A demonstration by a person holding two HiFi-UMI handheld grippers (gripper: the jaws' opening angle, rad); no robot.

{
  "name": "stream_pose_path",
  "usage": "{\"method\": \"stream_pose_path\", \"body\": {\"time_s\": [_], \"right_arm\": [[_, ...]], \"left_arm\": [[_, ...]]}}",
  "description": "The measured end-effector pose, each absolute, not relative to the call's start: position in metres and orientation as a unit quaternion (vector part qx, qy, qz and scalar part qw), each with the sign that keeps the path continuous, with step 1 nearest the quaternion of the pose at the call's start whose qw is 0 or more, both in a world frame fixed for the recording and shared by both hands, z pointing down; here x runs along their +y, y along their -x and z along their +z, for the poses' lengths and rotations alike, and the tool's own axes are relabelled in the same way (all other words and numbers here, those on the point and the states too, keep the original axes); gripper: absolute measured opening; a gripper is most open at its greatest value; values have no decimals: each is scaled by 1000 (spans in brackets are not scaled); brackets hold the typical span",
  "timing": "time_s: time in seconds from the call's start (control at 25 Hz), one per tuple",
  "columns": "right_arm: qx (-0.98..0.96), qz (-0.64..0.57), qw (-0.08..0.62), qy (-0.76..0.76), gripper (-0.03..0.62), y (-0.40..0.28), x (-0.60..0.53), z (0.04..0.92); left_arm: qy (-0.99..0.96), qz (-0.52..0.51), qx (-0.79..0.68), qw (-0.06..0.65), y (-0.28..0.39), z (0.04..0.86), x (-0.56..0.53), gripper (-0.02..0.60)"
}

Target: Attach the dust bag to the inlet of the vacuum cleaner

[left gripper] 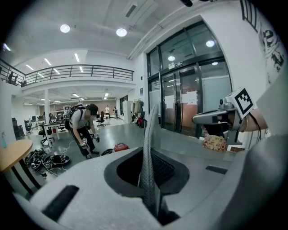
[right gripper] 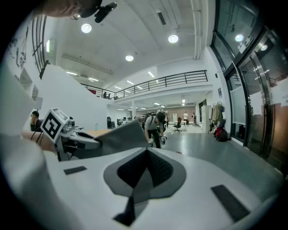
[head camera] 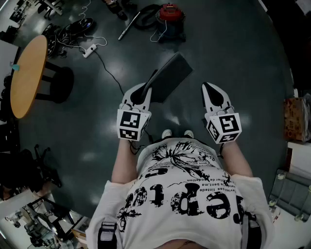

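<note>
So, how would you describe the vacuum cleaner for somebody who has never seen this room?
Take the dark floor ahead of the person and look to its far end. There stands the vacuum cleaner, a drum with a hose curled beside it. Its red top sets it apart from the black cables and white power strip further left.

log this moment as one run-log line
left gripper: shut on dust bag | right gripper: shut, empty | vacuum cleaner: ahead, bag not yet attached
</note>
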State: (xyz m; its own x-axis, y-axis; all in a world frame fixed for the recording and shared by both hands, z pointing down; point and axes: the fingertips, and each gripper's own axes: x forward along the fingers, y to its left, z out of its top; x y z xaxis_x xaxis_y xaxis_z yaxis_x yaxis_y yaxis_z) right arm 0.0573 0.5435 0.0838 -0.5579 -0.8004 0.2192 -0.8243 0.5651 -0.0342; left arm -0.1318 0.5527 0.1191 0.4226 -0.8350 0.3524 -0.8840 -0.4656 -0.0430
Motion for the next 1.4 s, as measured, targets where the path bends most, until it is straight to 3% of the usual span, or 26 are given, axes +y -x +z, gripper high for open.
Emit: {"method": "stream_pose_path", "body": {"time_s": [0.36, 0.64, 0.96, 1.4], "right_arm": [[-879, 86, 87, -460, 0, -8, 525, 95], [-877, 102, 84, -463, 0, -14, 467, 113], [-877, 153, 18, -455, 0, -67, 303, 137], [-879, 166, 54, -443, 2, -137, 64, 190]], "left_arm": [[-850, 210, -479, 56, 164, 141, 542, 29], [-856, 223, -461, 69, 157, 167, 483, 29], [-860, 258, -432, 83, 98, 211, 329, 29], [-865, 292, -400, 73, 10, 264, 102, 29]]}}
